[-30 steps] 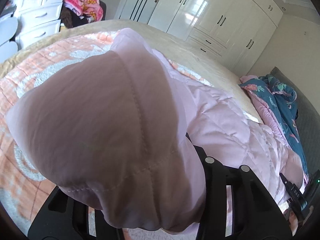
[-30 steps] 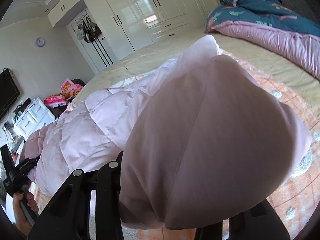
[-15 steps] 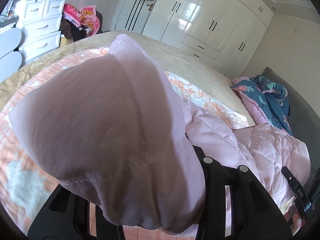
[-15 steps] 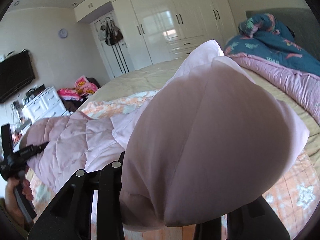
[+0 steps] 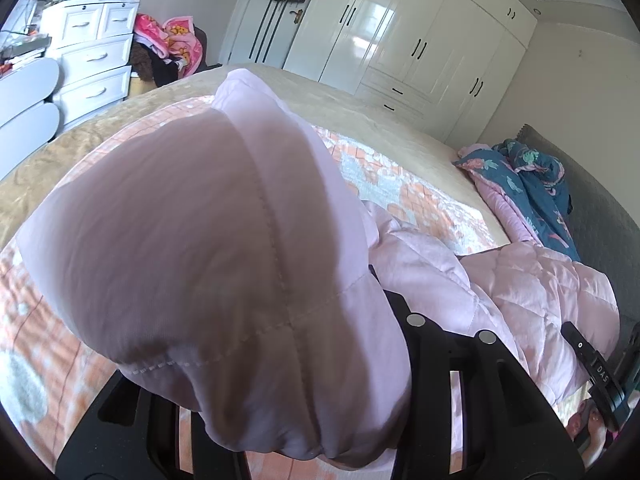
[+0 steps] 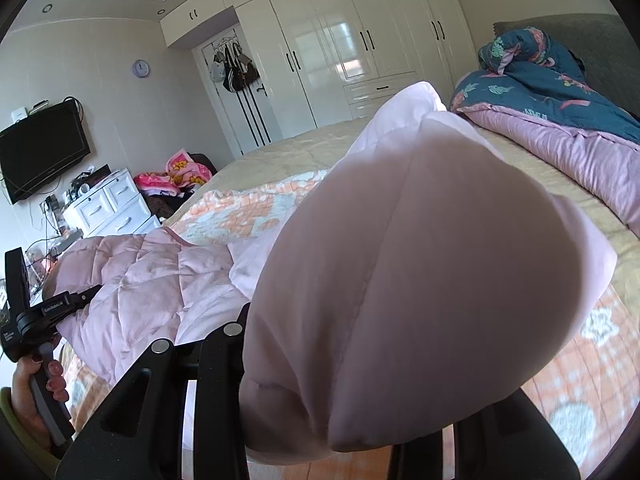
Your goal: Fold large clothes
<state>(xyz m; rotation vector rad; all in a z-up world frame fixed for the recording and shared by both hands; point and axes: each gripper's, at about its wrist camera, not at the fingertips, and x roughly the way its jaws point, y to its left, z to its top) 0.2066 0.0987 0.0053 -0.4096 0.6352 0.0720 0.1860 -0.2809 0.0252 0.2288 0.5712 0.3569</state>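
A large pale pink quilted jacket (image 5: pixel 520 288) hangs between my two grippers above the bed. My left gripper (image 5: pixel 280 408) is shut on one end of the jacket (image 5: pixel 208 240), which bulges over the fingers and hides the tips. My right gripper (image 6: pixel 352 412) is shut on the other end (image 6: pixel 432 272), its tips hidden the same way. The quilted middle of the jacket (image 6: pixel 152 276) sags between them. The right gripper's handle shows in the left wrist view (image 5: pixel 596 372); the left gripper in a hand shows in the right wrist view (image 6: pixel 32 320).
The bed carries an orange and white patterned blanket (image 5: pixel 400 184) over a beige cover (image 6: pixel 280 160). A blue and pink duvet (image 6: pixel 560 100) is bunched by the grey headboard. White wardrobes (image 5: pixel 420 40), a white drawer unit (image 5: pixel 92 60) and a wall television (image 6: pixel 40 152) stand around.
Both grippers have lifted and drawn back with the jacket. The jacket's middle has come off the blanket, so more of the blanket shows under it.
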